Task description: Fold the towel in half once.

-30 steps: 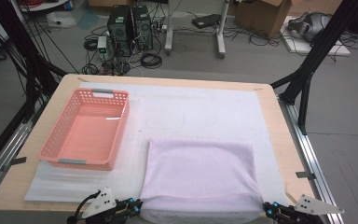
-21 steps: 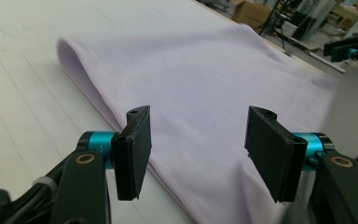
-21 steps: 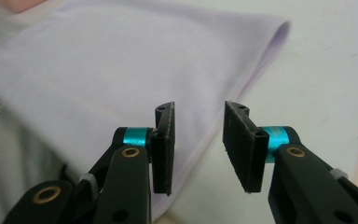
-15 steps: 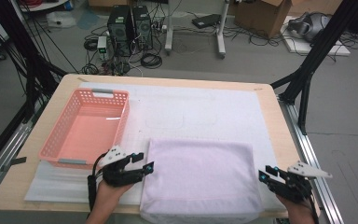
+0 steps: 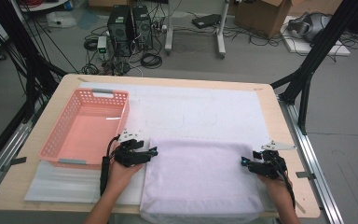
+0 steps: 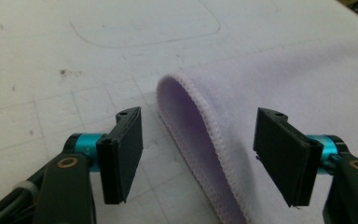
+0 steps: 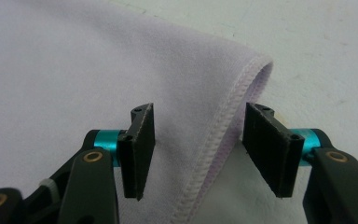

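The folded lilac towel [image 5: 200, 179] lies on the worktop [image 5: 279, 121] just right of the pink basket [image 5: 86, 128], its side hems between the parted, just-opening jaws of the left hand-held gripper [image 6: 200, 156] and the right hand-held gripper [image 7: 198, 151], neither pressing it.

1. Setting: a laboratory or test room fitted out for recording, not a home.
2. Floor: bare grey, with loose cables [image 5: 156, 59] trailing across it.
3. Equipment: two desktop computer towers [image 5: 129, 23] stand on the floor beyond the table.
4. Structure: black metal frame struts [image 5: 314, 51] rise at both sides of the table [image 5: 284, 140], which has aluminium rails along its edges.
5. Storage: a cardboard box [image 5: 261, 11] stands at the back.
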A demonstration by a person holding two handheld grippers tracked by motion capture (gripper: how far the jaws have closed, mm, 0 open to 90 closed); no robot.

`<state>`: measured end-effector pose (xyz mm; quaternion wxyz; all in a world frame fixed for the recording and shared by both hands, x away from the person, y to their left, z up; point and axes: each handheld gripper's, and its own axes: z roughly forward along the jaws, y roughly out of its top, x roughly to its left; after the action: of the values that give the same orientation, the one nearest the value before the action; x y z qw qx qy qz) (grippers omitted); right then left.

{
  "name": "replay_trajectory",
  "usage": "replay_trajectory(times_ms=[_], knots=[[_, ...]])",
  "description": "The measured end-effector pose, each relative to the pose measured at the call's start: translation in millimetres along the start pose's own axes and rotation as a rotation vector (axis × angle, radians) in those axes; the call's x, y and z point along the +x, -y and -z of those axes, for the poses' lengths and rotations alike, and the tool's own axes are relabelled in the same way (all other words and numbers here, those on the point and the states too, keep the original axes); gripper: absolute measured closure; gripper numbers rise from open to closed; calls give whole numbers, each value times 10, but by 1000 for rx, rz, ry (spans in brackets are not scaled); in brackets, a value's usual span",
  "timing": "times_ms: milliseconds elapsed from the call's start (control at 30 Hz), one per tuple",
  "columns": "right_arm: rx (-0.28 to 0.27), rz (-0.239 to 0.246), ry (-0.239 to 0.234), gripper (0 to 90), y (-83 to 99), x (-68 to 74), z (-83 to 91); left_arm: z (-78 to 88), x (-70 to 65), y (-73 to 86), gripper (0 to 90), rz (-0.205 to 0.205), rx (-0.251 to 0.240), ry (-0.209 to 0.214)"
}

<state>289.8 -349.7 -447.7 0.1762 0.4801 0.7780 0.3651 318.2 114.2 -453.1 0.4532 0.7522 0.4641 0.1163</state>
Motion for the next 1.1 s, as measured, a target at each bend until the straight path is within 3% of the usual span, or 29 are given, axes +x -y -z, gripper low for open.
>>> replay_trajectory(times_ms=[133,200,267,400,467,533,633,767,933,1000,1100], knots=[[5,9,12,531,1,28,6,-42,-105,-16,383,-103,40,-78],[9,6,-5,675,0,37,17,-33,-110,-8,462,-122,38,-96],[14,6,-45,787,-2,45,16,-24,-106,0,562,-124,31,-83],[14,-11,-77,823,0,32,13,-30,-157,11,819,-206,42,-20],[3,-34,-116,829,21,-22,10,-32,-152,11,835,-176,44,-15],[-9,-27,-120,837,32,-33,8,-32,-117,7,843,-119,42,3],[-18,-22,-121,848,38,-29,16,-26,-118,6,856,-88,37,9],[-55,-28,-117,856,29,-74,47,32,-88,-48,860,-27,-50,32],[-112,16,-75,858,-142,-130,90,36,-70,-259,861,-42,-94,19],[-129,14,-62,858,-238,-172,91,11,-25,-368,861,-17,-123,17],[-166,18,-37,857,-396,-258,81,-49,22,-547,860,-27,-151,10]])
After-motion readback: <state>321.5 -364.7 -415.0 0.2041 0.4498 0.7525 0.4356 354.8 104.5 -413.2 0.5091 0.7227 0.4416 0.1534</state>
